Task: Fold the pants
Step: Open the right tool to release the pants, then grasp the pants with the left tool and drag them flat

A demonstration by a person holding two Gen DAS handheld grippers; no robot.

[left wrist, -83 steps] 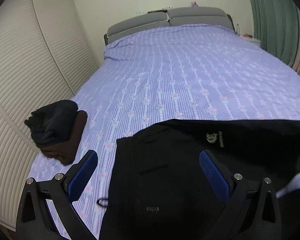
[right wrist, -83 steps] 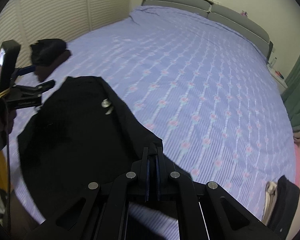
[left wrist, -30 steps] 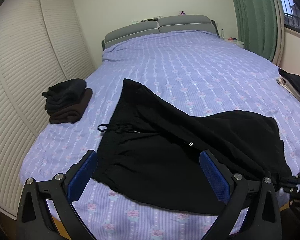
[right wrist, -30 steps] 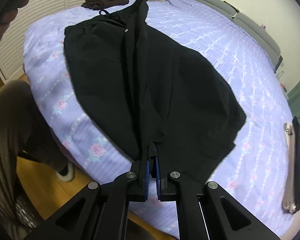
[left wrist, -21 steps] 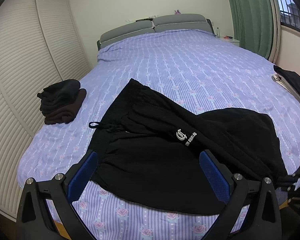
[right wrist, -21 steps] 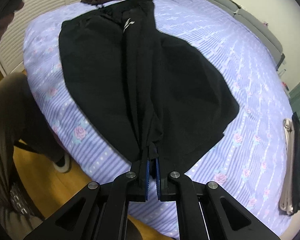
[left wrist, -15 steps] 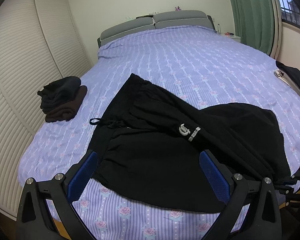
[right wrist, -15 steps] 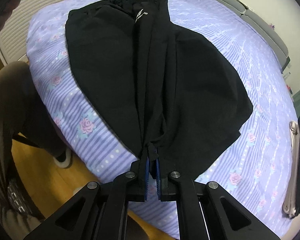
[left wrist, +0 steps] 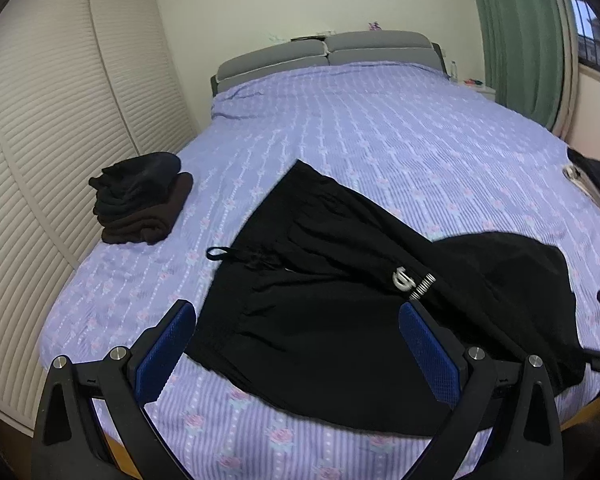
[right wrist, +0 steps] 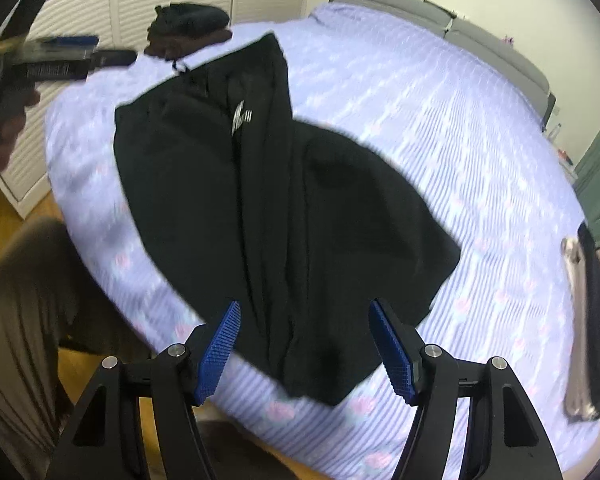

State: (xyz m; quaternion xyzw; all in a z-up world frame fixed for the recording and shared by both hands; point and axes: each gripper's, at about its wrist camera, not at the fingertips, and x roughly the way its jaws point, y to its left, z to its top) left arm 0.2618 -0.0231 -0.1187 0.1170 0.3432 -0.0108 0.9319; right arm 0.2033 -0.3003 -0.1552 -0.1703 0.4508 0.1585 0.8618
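Pants (left wrist: 340, 300) lie rumpled on the bed (left wrist: 380, 128), soft, light and floppy; best pinched at waistband or hem. Left gripper (left wrist: 296, 344) and right gripper (right wrist: 304, 348) hover, fingers wide.

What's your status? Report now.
Left claw open, right claw open. Black pants spread on bed, unfolded. Nothing blocking.

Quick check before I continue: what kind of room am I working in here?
Most likely a bedroom: a wide bed under a lilac floral sheet, its grey padded headboard against the wall, louvred closet doors alongside, and green curtains.
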